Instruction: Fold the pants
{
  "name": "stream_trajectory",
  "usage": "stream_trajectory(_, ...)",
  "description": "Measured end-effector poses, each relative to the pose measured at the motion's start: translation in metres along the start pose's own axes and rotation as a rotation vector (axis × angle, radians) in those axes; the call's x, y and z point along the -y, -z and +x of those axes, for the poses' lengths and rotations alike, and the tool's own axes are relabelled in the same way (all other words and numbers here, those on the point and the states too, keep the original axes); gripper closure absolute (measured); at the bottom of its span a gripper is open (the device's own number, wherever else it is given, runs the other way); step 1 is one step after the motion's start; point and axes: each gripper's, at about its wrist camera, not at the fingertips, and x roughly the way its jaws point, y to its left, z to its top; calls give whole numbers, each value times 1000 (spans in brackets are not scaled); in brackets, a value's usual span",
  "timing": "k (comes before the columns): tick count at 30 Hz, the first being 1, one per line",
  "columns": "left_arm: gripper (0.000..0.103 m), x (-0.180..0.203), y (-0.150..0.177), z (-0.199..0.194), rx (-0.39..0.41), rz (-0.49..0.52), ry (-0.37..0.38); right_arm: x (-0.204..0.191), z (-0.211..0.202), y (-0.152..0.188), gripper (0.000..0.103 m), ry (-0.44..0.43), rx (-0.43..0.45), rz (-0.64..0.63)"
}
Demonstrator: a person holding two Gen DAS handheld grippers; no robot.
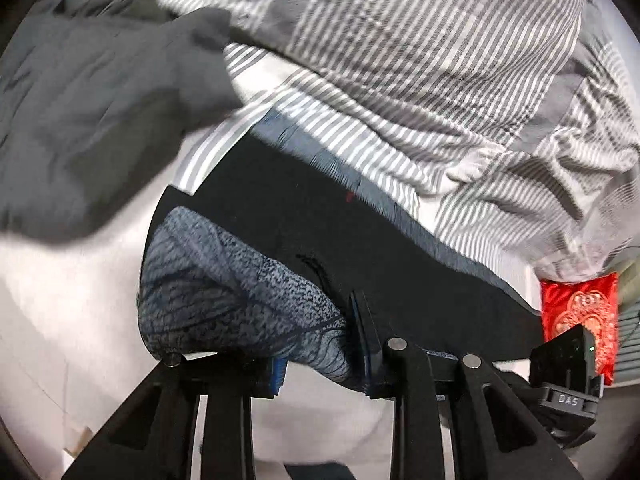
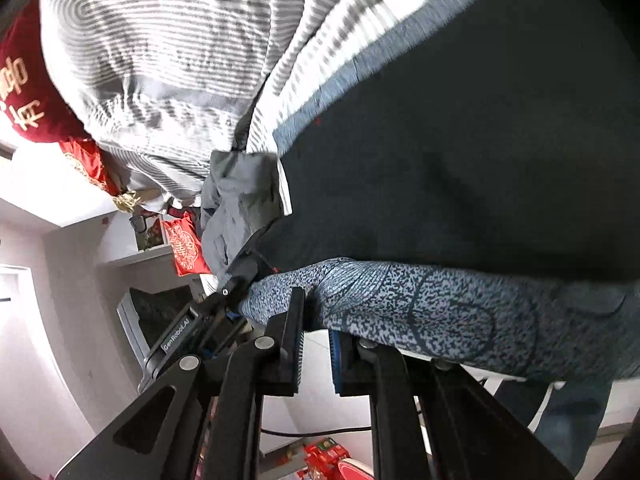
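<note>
The pants (image 1: 360, 248) — one dark garment with a mottled blue waistband (image 1: 224, 280) — are held off the bedding at the waistband end, the rest of the fabric trailing back onto the striped quilt (image 1: 420, 80).

The left gripper (image 1: 320, 360) is closed on the waistband; mottled fabric is bunched between its fingers. In the right wrist view, the right gripper (image 2: 316, 344) stands with its pads close together at the lower hem of the waistband (image 2: 420, 304). Fabric appears to be pinched at the tips, though the contact itself is hidden.

The step in hand is judged to be a lift of the waistband by both grippers, made to carry that end over for a fold. For the next move, both grips are to be kept firm and level with each other, so that the edge stays straight as it is carried and laid down — an uneven pull is likely to skew the fold.

Count:
- Pants: one.
- Grippers: two.
- Striped quilt: one.
- Grey garment (image 1: 100, 100) lying beside the pants: one.
- Red decorated packets (image 1: 580, 320): one in the left wrist view, several in the right.
</note>
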Motion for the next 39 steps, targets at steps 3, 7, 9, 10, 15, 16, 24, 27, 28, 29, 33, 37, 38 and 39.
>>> stream_trajectory(3,74,15,-28,23,12,16,-30,-2,4,-42,91,-1,-36,8)
stream_trajectory(7,74,25,-62,61,8,0,-80,6,19,-96,91,8,-86,45)
stream_trajectory(9,73,30,-76,83,-1,-2,-109,12,28,-125,91,14,-103,62)
stream_trajectory(10,73,32,-80,94,-6,4,-128,16,33,-143,91,15,-112,68)
stream_trajectory(15,67,36,-93,129,-33,23,-219,32,58,-192,91,81,-169,54)
stream_trajectory(16,65,37,-94,130,-26,25,-224,35,63,-198,91,93,-179,52)
stream_trajectory(24,25,50,-98,88,118,100,-294,39,67,-214,69,115,-224,39)
stream_trajectory(27,25,50,-94,96,63,122,-328,7,50,-211,17,145,-170,-84)
stream_trajectory(28,25,51,-91,100,50,129,-337,-3,44,-207,17,161,-153,-123)
stream_trajectory(29,25,51,-85,104,35,129,-342,-10,39,-203,17,172,-144,-150)
stream_trajectory(33,25,52,-64,126,-22,144,-383,-21,24,-173,17,105,-167,-182)
stream_trajectory(37,21,52,-44,140,6,192,-449,8,36,-153,31,255,-212,-220)
stream_trajectory(38,20,53,-43,142,9,204,-458,18,38,-156,43,297,-200,-221)
stream_trajectory(39,17,53,-42,143,10,211,-466,27,38,-161,50,310,-187,-199)
